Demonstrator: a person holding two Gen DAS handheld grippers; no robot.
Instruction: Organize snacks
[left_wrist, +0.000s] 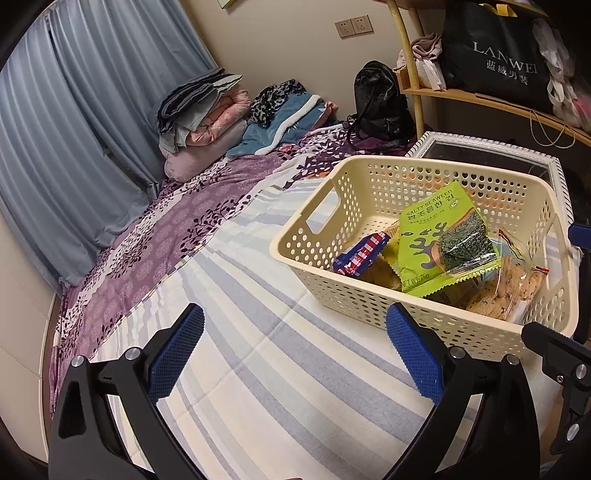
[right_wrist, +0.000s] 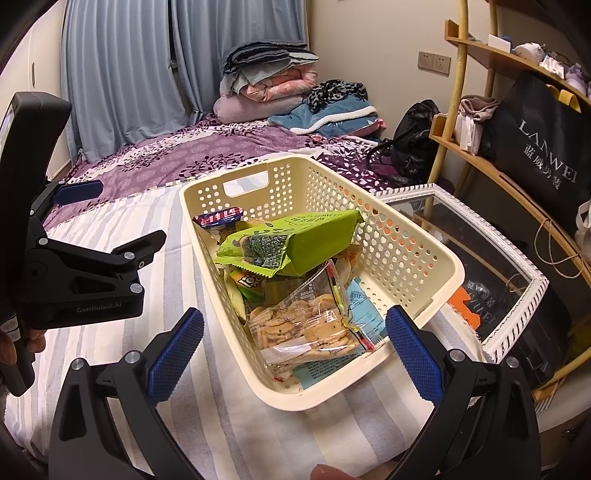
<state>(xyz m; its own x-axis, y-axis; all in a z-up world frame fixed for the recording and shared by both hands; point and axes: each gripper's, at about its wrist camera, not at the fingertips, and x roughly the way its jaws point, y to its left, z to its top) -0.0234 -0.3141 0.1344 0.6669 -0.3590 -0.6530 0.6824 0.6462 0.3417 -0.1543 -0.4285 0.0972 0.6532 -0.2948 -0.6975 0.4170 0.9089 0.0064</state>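
Note:
A cream perforated basket stands on the striped bedspread. Inside lie a green seaweed packet, a clear bag of crackers, a red-and-blue packet and other snacks. My left gripper is open and empty, just left of the basket's near corner; it also shows in the right wrist view. My right gripper is open and empty, its jaws straddling the basket's near end above the crackers; part of it shows in the left wrist view.
The bed carries a purple floral sheet, folded blankets and a black bag at the far end. A white-framed glass table and a wooden shelf with a black shopping bag stand right of the basket.

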